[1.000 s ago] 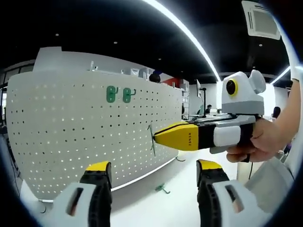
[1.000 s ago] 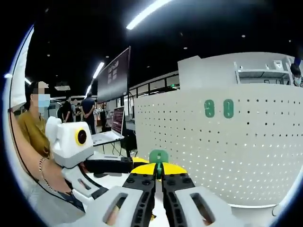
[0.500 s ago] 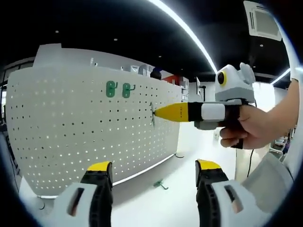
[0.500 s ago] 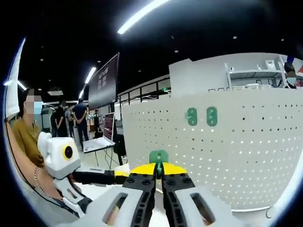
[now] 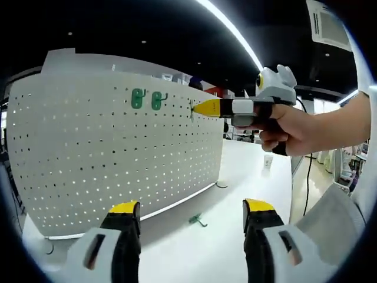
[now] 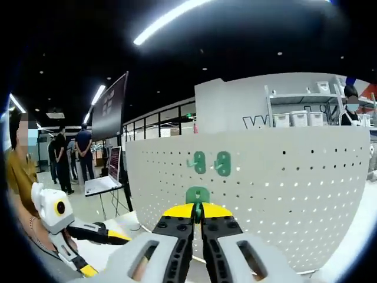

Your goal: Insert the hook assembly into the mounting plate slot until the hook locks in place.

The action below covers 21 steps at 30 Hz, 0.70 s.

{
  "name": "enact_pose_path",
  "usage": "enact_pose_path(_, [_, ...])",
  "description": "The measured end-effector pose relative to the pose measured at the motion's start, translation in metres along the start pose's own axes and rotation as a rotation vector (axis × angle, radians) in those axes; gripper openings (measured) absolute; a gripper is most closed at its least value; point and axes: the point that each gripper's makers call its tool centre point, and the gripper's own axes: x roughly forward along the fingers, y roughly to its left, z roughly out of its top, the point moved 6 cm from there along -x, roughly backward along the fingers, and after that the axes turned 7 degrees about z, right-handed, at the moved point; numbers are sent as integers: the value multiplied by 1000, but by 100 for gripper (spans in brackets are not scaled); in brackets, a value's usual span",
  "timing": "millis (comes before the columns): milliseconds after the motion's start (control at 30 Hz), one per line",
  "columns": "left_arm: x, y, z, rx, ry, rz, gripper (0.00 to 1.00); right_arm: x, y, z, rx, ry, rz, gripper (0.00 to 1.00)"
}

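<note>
Pinching a green hook [image 6: 197,195] between its closed jaws at lower centre of the right gripper view, your right gripper [image 6: 197,213] faces the white pegboard [image 6: 283,194], where two green hooks [image 6: 212,163] already hang. Your left gripper [image 5: 190,213] stands spread apart, holding nothing, with a loose hook [image 5: 197,220] on the table [image 5: 235,177] between its jaws.

A white pegboard [image 5: 118,159] dotted with rows of small holes carries two green hooks [image 5: 146,99], a third green hook [image 5: 197,220] lies on the white bench [image 5: 235,177], and both grippers are white with yellow-tipped black jaws.
</note>
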Motion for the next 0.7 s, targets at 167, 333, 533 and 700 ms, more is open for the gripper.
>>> enact_pose_path(167, [-1, 1, -7, 6, 26, 4, 72, 3, -13, 5, -20, 4, -37, 1])
enact_pose_path(333, [-4, 2, -13, 19, 52, 6, 72, 6, -23, 11, -29, -1, -76, 1])
enact_pose_path(533, [-5, 2, -22, 15, 95, 9, 73, 8, -29, 13, -31, -4, -99, 1])
enact_pose_path(700, [-5, 3, -25, 9, 108, 7, 72, 11, -36, 16, -30, -18, -115, 1])
